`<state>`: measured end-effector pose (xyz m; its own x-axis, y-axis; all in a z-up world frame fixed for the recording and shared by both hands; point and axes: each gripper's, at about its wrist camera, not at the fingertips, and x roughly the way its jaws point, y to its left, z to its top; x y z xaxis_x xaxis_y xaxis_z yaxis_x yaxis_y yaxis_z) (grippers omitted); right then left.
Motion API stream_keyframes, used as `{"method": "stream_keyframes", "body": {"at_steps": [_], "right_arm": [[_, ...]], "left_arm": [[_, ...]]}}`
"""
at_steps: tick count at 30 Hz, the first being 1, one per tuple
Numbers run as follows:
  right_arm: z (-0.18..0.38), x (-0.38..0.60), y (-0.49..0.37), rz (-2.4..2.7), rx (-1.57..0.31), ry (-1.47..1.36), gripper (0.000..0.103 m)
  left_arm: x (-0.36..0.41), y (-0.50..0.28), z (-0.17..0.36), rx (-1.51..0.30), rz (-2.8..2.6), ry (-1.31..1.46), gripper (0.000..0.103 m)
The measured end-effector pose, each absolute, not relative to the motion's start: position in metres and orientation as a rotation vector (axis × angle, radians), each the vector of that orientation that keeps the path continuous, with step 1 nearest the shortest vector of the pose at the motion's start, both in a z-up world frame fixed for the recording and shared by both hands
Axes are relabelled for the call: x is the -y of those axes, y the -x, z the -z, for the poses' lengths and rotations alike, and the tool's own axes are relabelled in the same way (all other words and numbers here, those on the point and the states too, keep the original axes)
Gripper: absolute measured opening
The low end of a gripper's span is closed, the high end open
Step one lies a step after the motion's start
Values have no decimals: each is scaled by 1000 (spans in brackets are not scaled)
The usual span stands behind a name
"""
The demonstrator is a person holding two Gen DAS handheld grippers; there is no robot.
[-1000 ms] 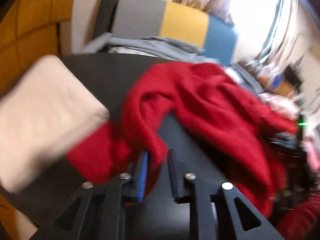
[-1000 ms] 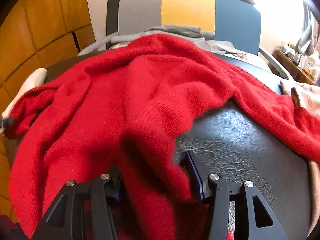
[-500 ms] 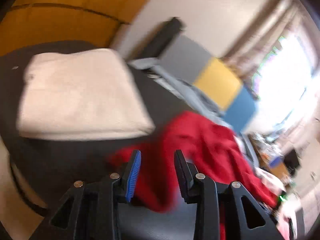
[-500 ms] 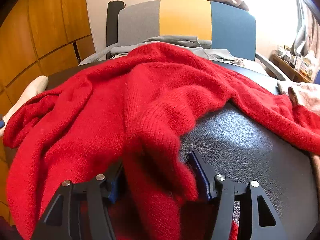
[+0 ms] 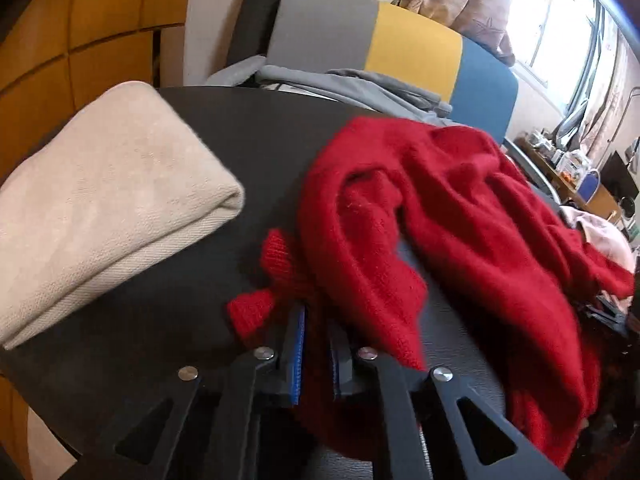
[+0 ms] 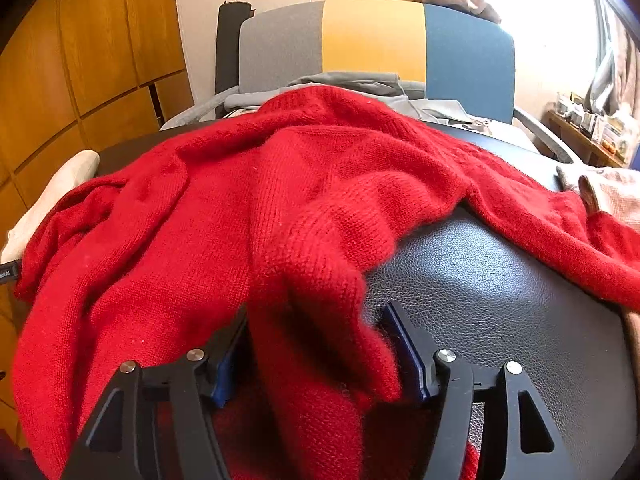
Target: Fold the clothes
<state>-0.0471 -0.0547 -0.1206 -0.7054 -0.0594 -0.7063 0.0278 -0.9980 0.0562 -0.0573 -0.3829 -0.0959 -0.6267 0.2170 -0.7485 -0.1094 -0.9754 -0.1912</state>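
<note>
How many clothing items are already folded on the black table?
1: the cream garment lies folded at the table's left edge, beside the crumpled red sweater. A pinkish cloth sits at the right, its state unclear.

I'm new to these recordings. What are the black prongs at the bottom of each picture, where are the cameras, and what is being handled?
The prongs are the fingers of two hand-held grippers; a person carries one in each hand, each with a camera looking forward along its fingers. The left gripper is closed on a bunched bit of the red sweater. The right gripper stands wider, with a thick fold of the same sweater between its fingers. The sweater lies crumpled on a black table. A folded beige garment rests to the left.
</note>
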Motion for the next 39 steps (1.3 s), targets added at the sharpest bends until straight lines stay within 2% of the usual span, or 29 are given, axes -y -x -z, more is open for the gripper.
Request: {"method": "stream_keyframes", "body": {"at_steps": [11,14,20,23,26,29,33,35,39], "right_arm": [[121,55,47,2859,66,-1179,66],[121,53,47,2858,65,-1178,66],[121,52,48,2858,59,-1179,67],[122,51,48,2856,50,-1182,67],[122,51,48,2855,46,-1183,68],[122,51,48,2851,45,-1184,69],[121,45,49,2822,63,-1186,73],[115,37,47,2792,139,-1172,73],[89,-1,22,2800,402,-1047,73]], "left_arm": [[489,71,-53,144,-3054,813,6],[526,71,-76,143,-3157,722,6],[587,65,-73,174,-3333,683,5],[609,83,-42,118,-3354,846,5],[631,104,5,248,-3260,1144,5],[637,95,36,484,-3175,1244,6],[624,54,25,686,-3195,976,18],[597,25,8,646,-3180,772,22],[533,5,2,613,-2868,743,34]]}}
